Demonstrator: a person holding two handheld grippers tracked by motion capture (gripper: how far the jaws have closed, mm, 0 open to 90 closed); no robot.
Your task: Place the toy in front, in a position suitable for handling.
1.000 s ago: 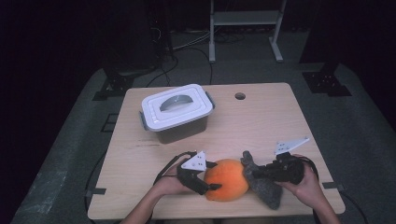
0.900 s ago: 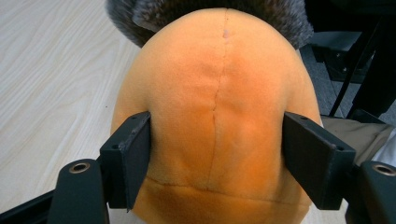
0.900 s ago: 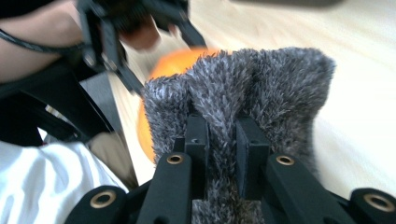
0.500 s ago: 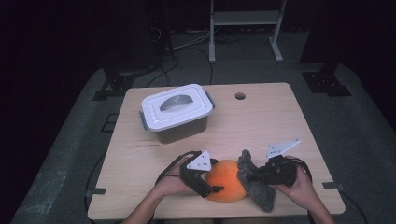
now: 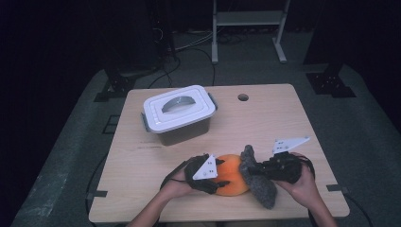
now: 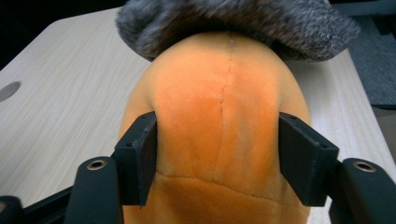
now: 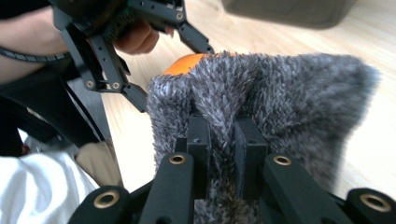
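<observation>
My left gripper [image 6: 219, 158] had just been closing, its jaws pressing the smooth, rounded orange plush [image 6: 219, 116] near the table's [image 5: 265, 118] front edge. My right gripper [image 7: 223, 154] pinched the shaggy grey fabric [image 7: 280, 102] draped against it. A lidded bin [image 5: 179, 113] stood well apart behind.

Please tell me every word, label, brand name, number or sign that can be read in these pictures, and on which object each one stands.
There are none to read. The white lid of the storage box shows no print. The orange plush, the grey fuzzy piece, the grippers' grey plates and the wooden table carry no lettering. A faint dark line of marks on the table near the box is too small and blurred to read.
</observation>
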